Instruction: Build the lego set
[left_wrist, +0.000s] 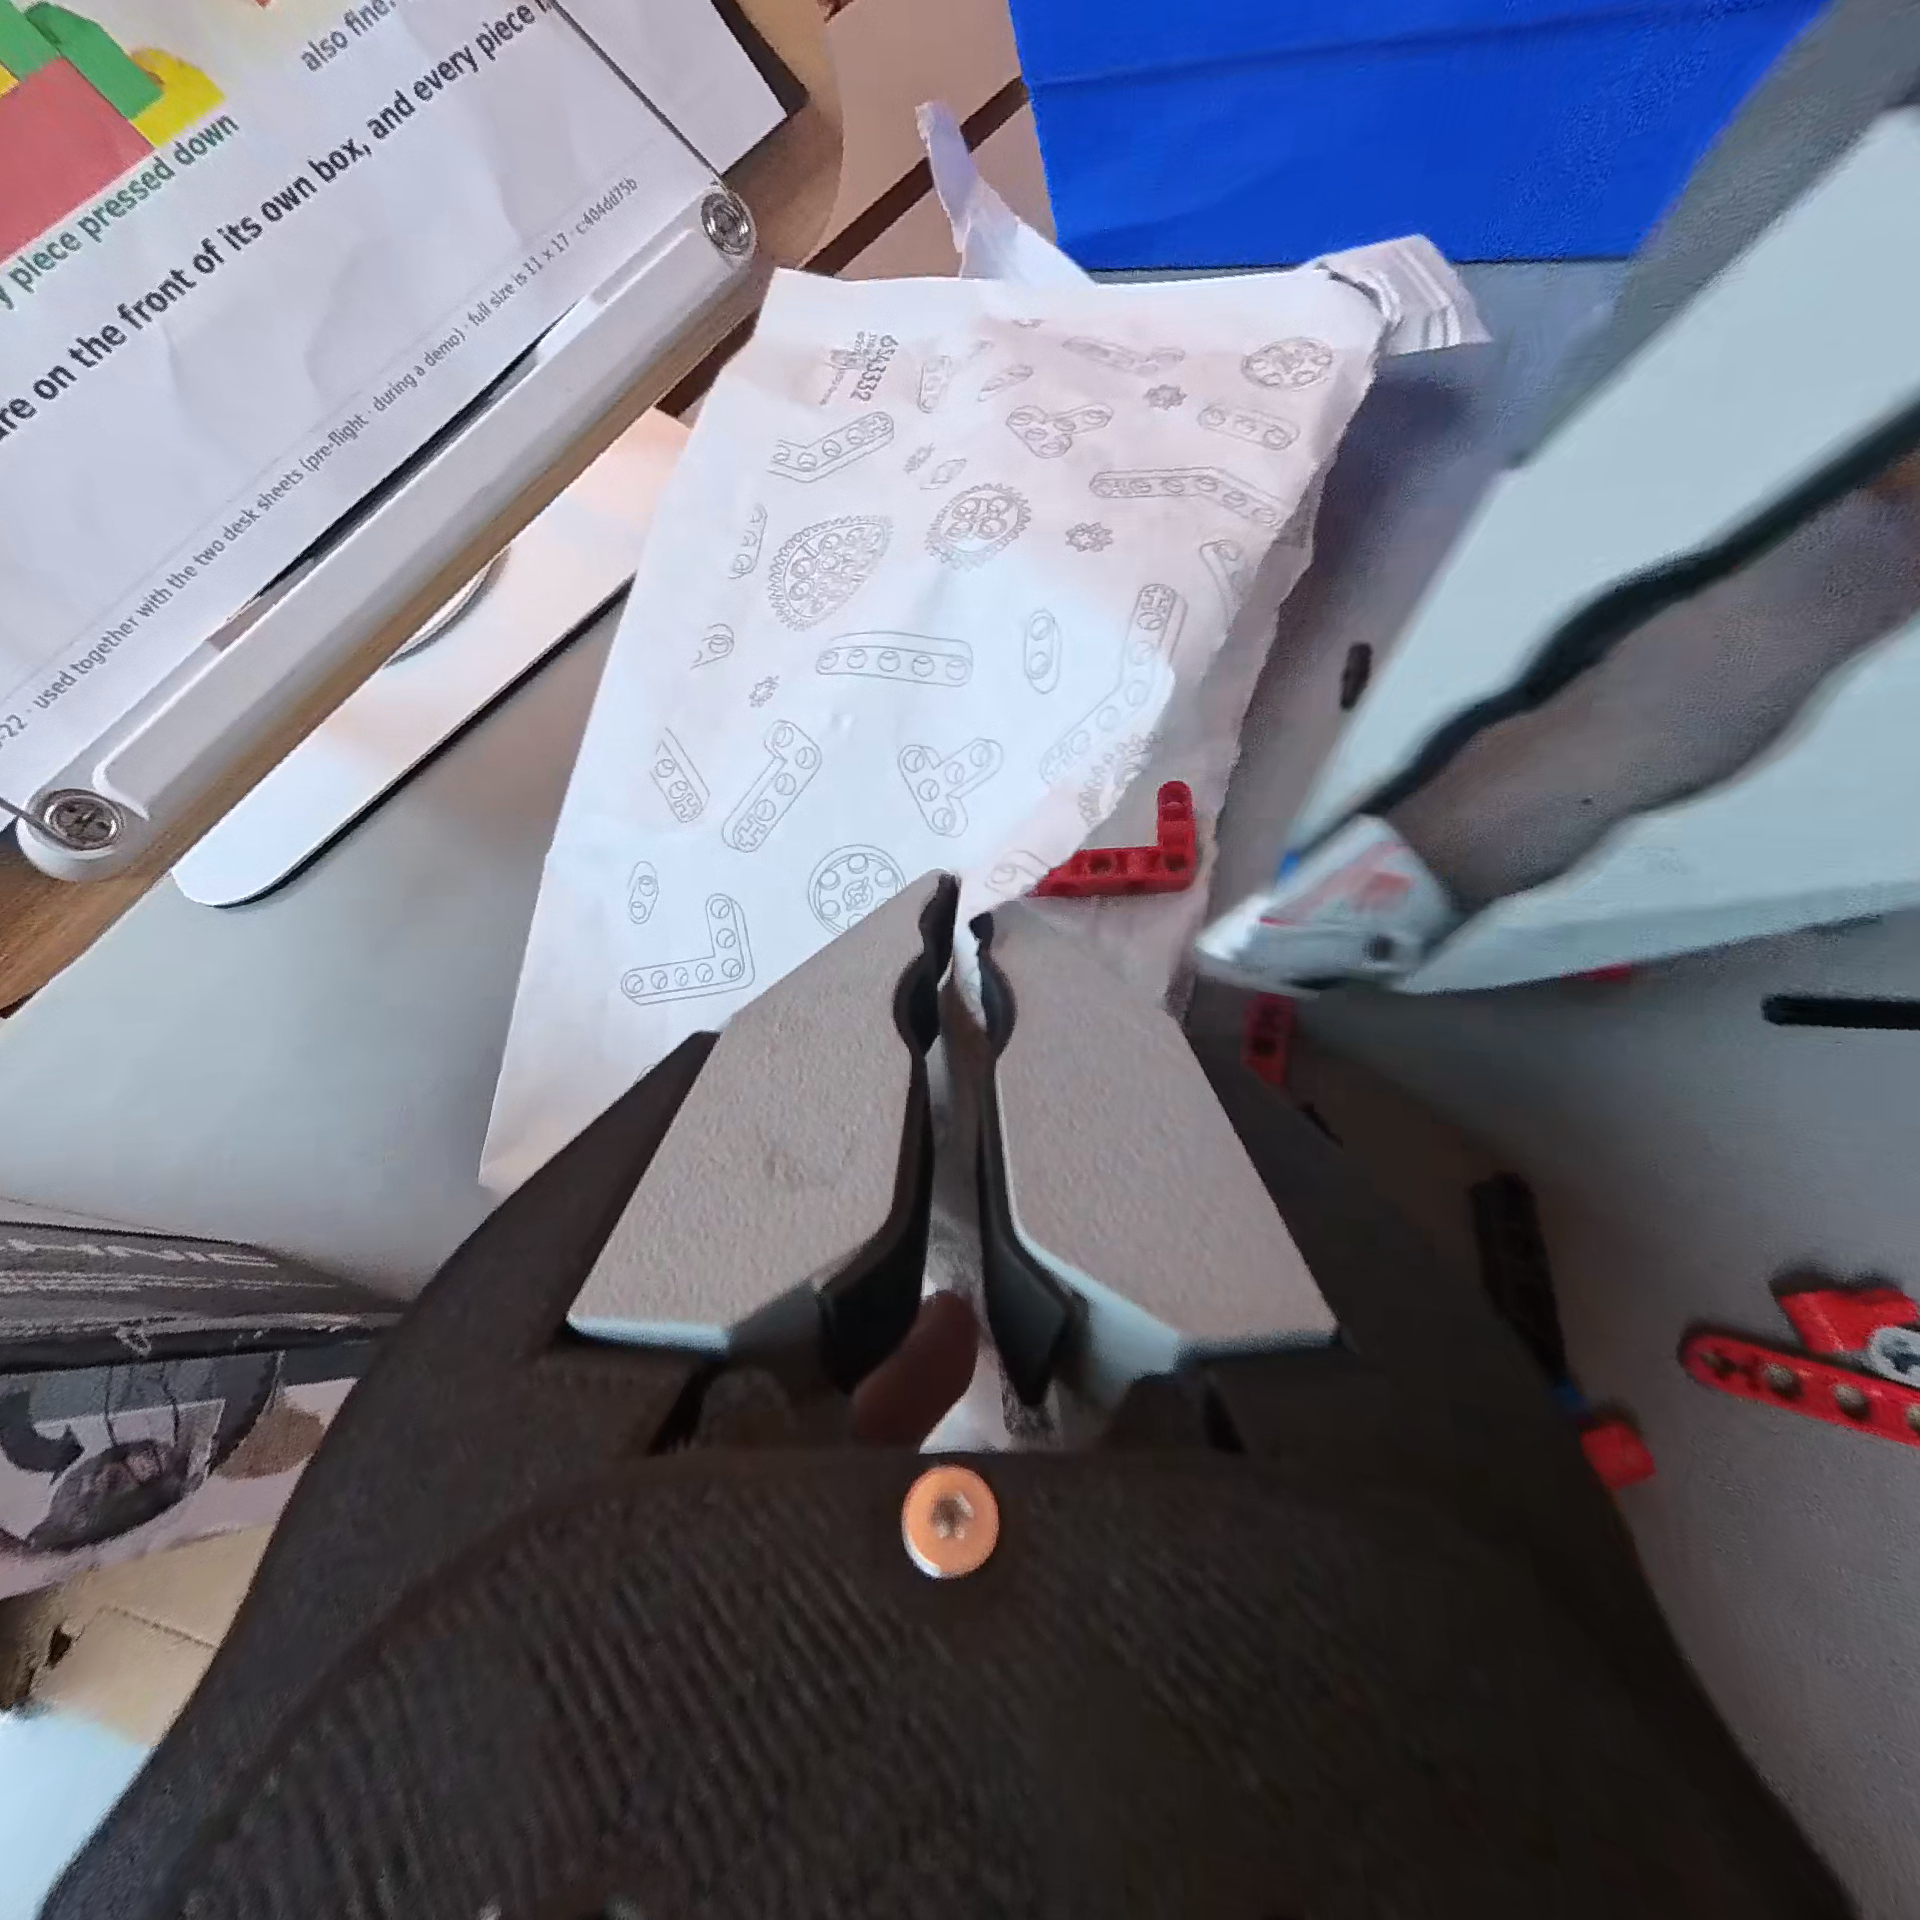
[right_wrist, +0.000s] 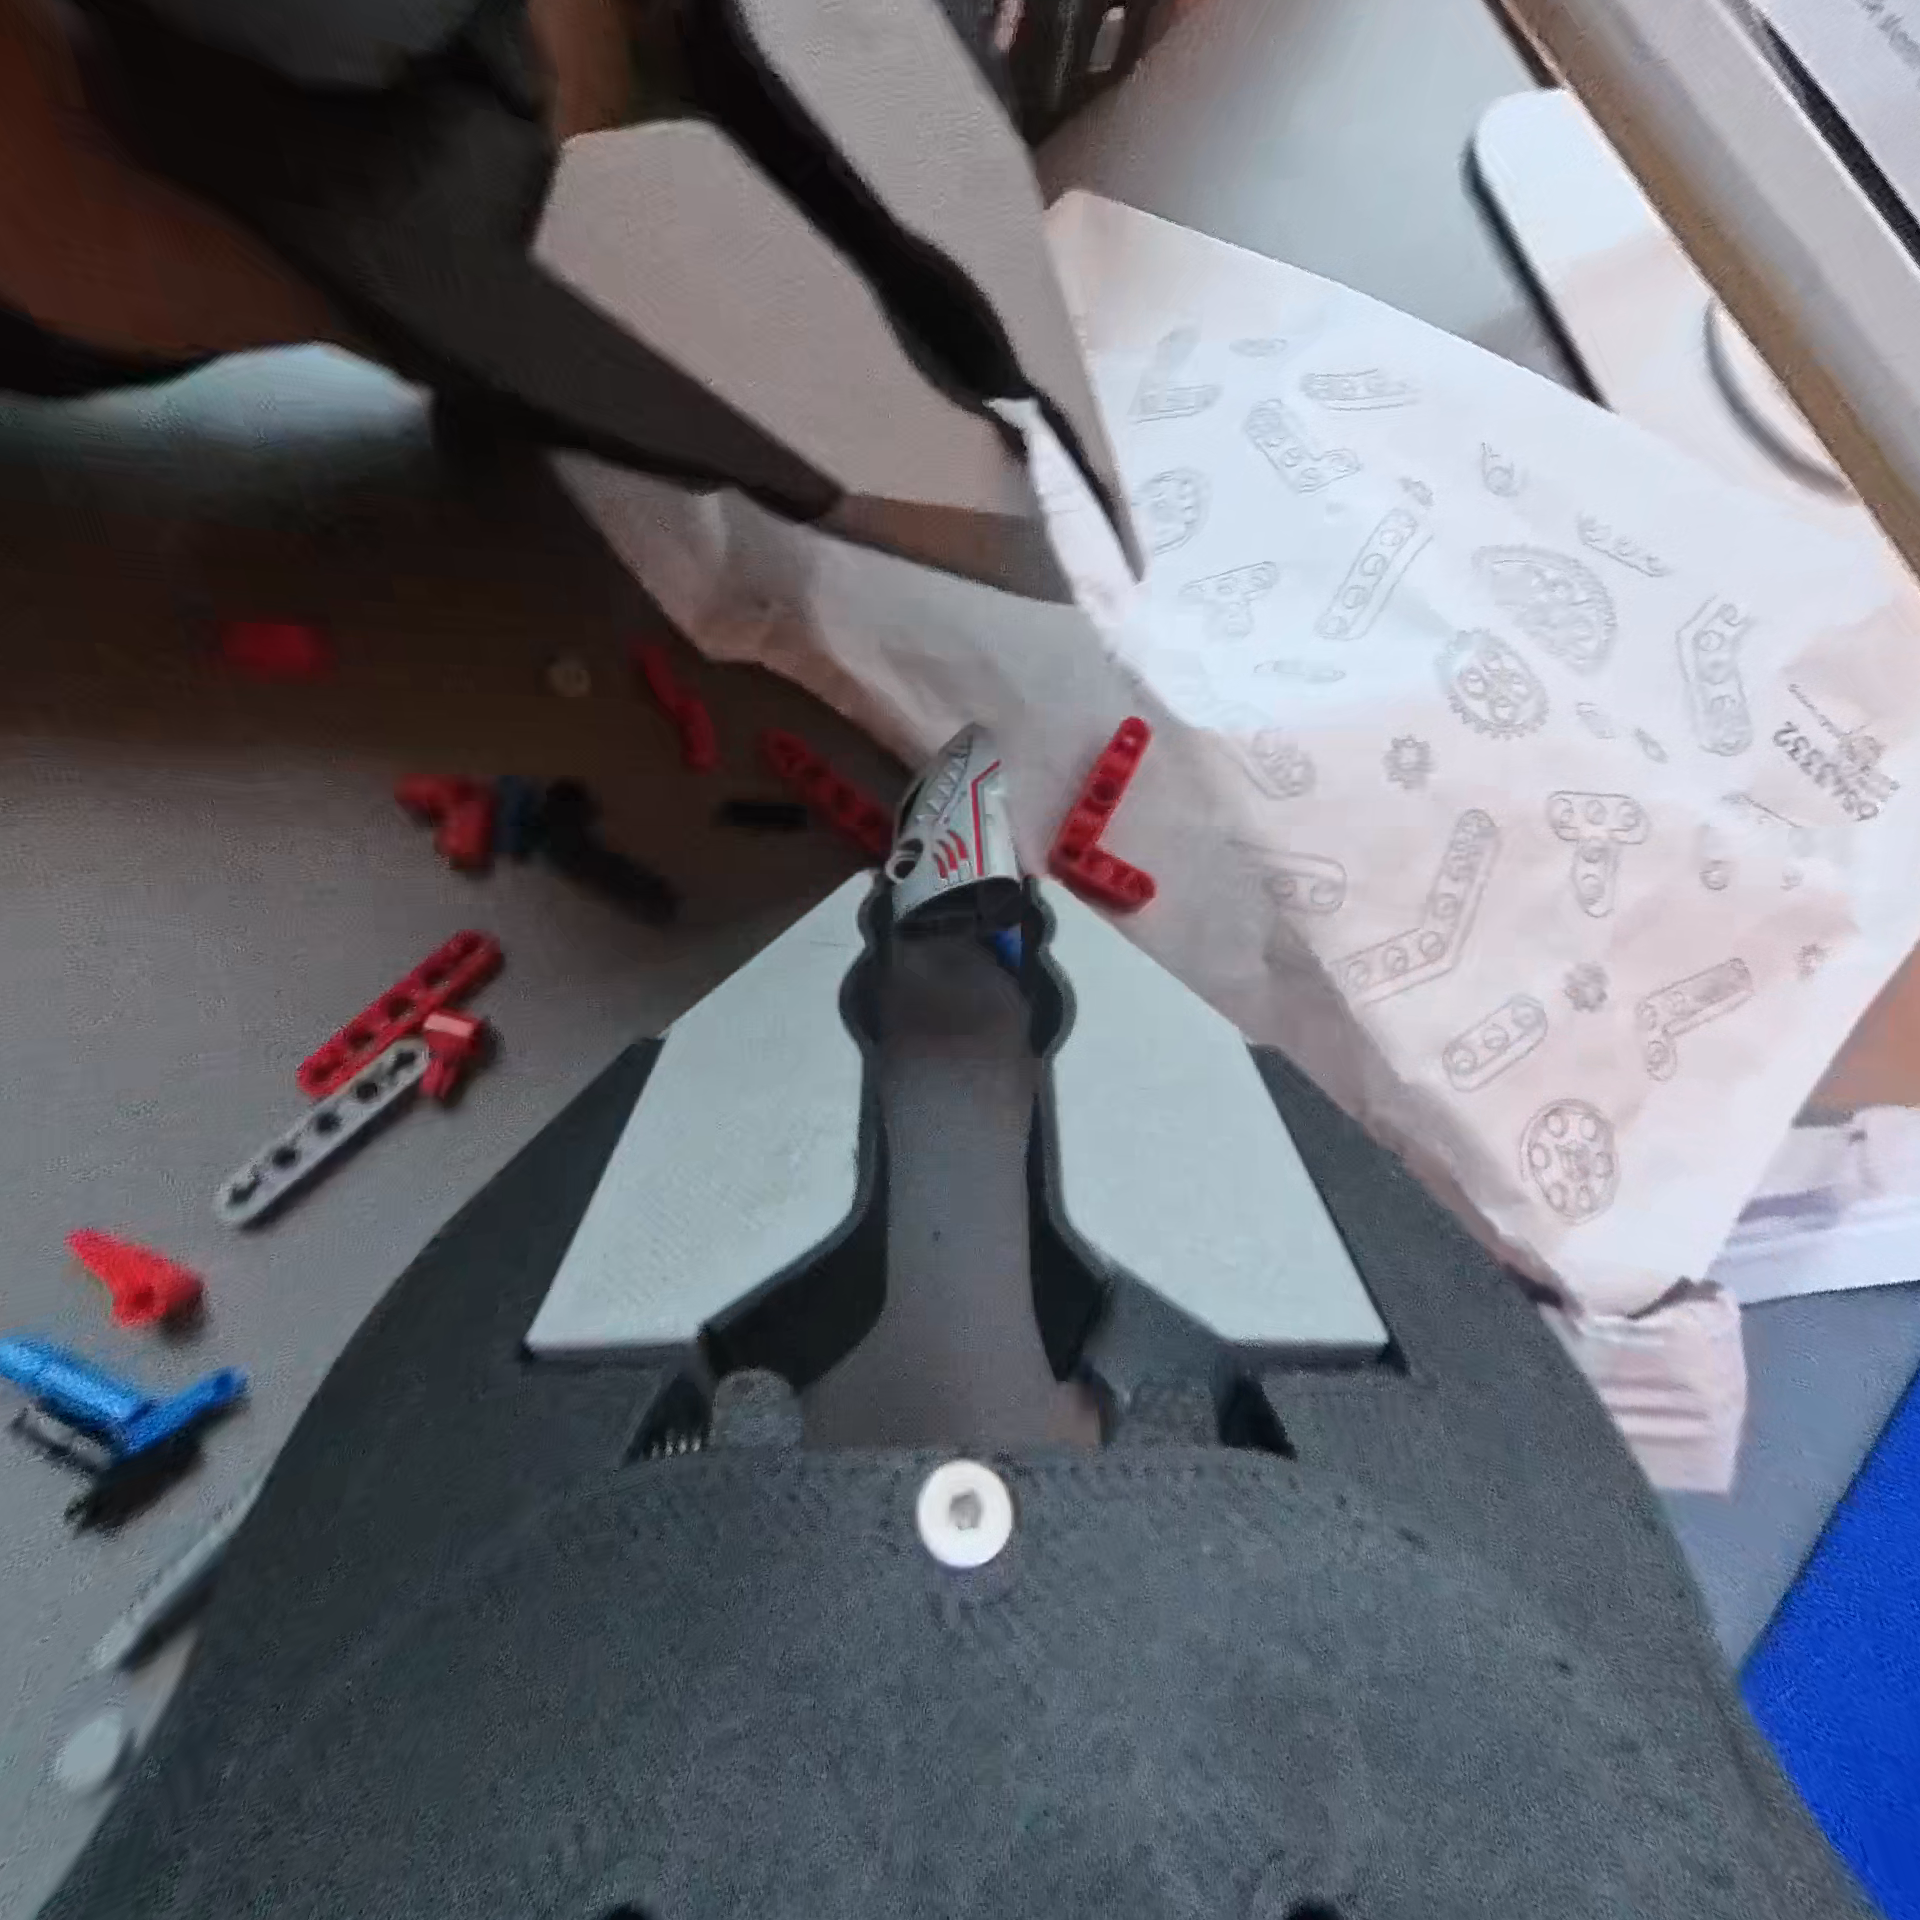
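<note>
Fingers of our right gripper (right_wrist: 951, 914) pinch the grey nose piece (right_wrist: 951, 831), its long axis pointing away from us. Just beyond-right lies the red L-beam (right_wrist: 1096, 831), against the paper bag (right_wrist: 1455, 727), whose edge our left gripper (left_wrist: 964, 925) clamps.

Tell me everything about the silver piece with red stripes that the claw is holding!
The silver piece is a small curved shell that looks like shiny plastic, tapering to a rounded point. It bears red stripes, dark lines and a row of little zigzag marks. The right claw grips its wide end between both fingertips, so its point sticks out away from the claw, tilted slightly. It is held above the grey table, just beside a red L-shaped beam and near the white paper bag. Something small and blue peeks out underneath it.
</note>
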